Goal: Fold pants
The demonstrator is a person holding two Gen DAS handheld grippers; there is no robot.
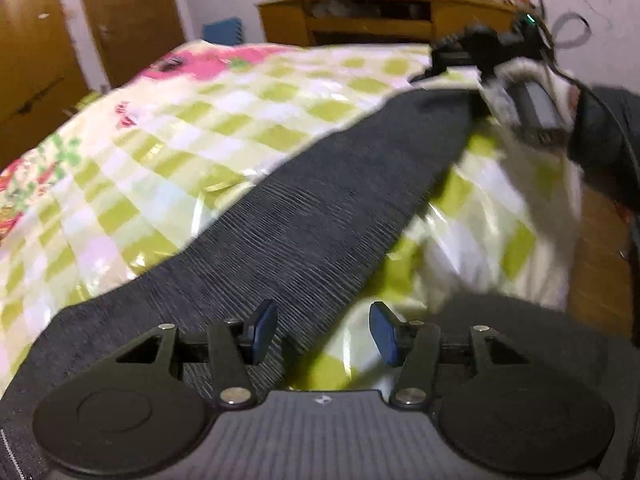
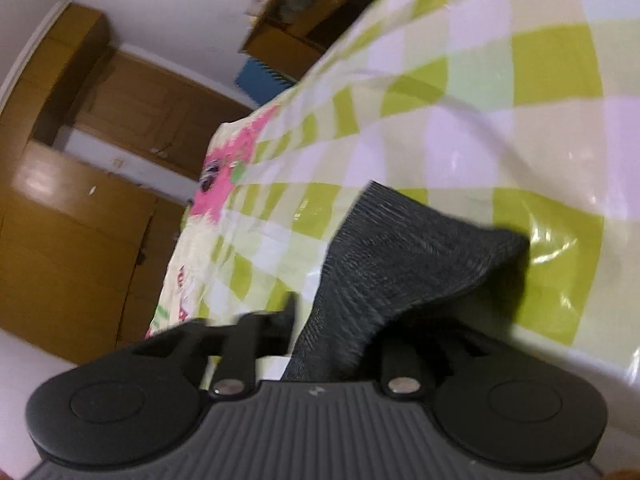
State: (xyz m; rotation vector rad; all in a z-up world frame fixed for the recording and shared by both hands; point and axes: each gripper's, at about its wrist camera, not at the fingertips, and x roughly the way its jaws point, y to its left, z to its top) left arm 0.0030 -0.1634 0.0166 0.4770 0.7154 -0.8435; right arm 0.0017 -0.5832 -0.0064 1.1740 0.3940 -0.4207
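Dark grey ribbed pants [image 1: 320,208] lie stretched diagonally across a bed with a green, white and pink checked cover [image 1: 180,128]. My left gripper [image 1: 324,332] is open, its blue pads [image 1: 264,330] just above the near end of the pants, holding nothing. My right gripper [image 1: 472,64] is at the far end of the pants, held by a hand in a white furry sleeve. In the right wrist view the right gripper [image 2: 336,340] is shut on the pants [image 2: 400,256]; the cloth bunches up between the jaws and hides the fingertips.
A wooden shelf unit [image 1: 384,16] with clutter stands behind the bed. Wooden wardrobe doors [image 1: 60,60] are at the left. A blue object [image 1: 222,32] leans by the wall. The bed's right edge drops to a wooden floor [image 1: 600,264].
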